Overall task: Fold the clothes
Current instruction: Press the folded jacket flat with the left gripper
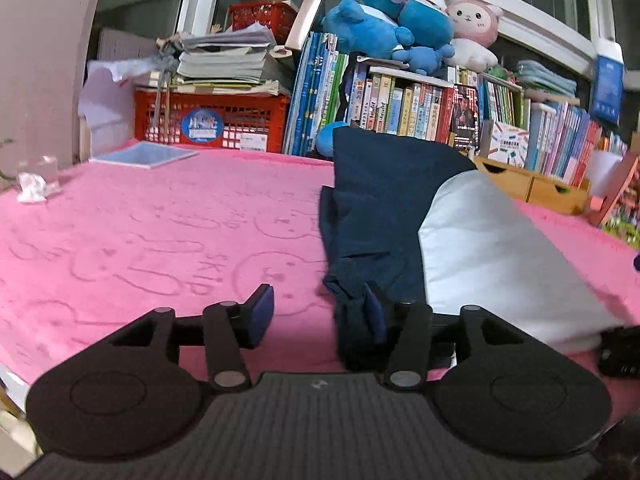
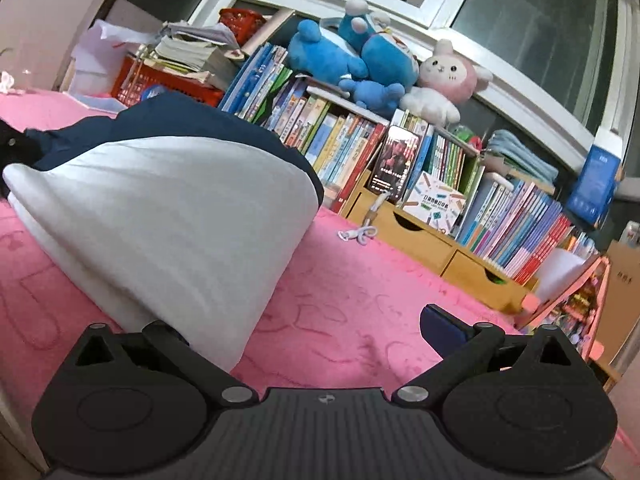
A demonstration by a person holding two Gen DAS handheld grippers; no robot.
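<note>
Garment: navy-blue soft fabric piece with a pale grey-white panel [image 1: 384,216], lying on the pink plush embossed blanket covering the desk [image 1: 160,232]. It runs from the near edge toward the far edge where the books stand, roughly mid-desk. The grey-white panel [image 2: 172,216] bulges up, not flat; the navy part sits behind and beside it.

Left gripper [image 1: 320,312]: fingers parted. Bunched navy hem sits against the right-hand finger [image 1: 376,312]; the other finger [image 1: 262,312] stands clear over bare blanket. Nothing pinched, so not a grip. The hem looks freshly let go or about to be taken; can't tell which from this.

Right gripper [image 2: 304,328]: fingers wide apart. One blue pad [image 2: 442,328] is visible over the pink blanket; the other finger is hidden under the grey-white fold. Not clamping anything as far as I can see.

Step, my read: between folds. One fold is laid over and both grippers are off the cloth, so re-grasp comes next.

Next move needs:
- left fingers brought round the navy hem so both pads bite, not just one side
- right fingers onto the near edge of the grey-white panel
- the bulge pressed or pulled flat before the next fold, else it creases unevenly

Clutter at the far edge: row of upright books [image 2: 360,148], wooden drawer box [image 2: 432,248], white cable [image 2: 360,234]. All are well apart from the garment except the books, which are close behind the navy end.
</note>
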